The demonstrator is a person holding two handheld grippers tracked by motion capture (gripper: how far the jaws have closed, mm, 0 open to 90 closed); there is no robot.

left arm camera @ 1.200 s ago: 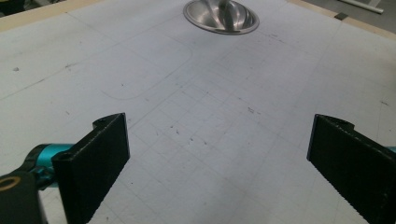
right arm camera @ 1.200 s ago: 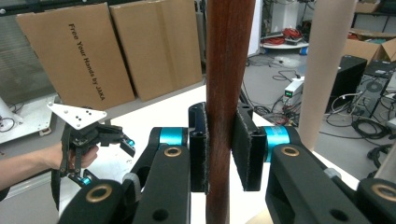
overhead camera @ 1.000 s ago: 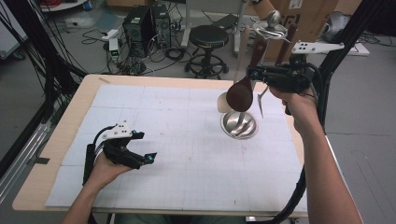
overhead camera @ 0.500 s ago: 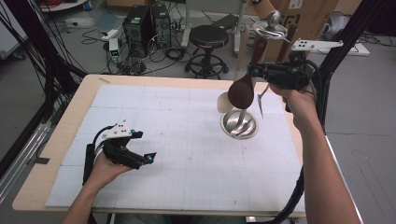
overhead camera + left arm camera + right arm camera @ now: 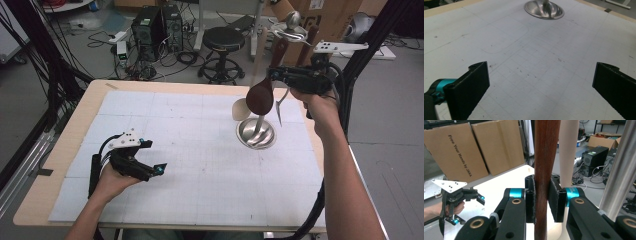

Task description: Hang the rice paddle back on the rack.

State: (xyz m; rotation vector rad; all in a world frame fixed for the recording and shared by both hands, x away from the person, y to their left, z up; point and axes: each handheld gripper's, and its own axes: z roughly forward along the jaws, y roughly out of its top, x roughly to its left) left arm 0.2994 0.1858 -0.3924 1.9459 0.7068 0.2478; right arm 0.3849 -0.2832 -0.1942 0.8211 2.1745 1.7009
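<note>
High view: three spoons (image 5: 260,97), one bowl (image 5: 256,134)

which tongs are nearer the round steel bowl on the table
Right. The right tongs hang just above and behind the round steel bowl, clamped on a dark wooden spoon. The left tongs sit open, far across the white mat.

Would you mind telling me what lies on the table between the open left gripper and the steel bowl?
Nothing: the left gripper view shows only bare gridded mat from the left gripper to the steel bowl. The high view agrees.
</note>
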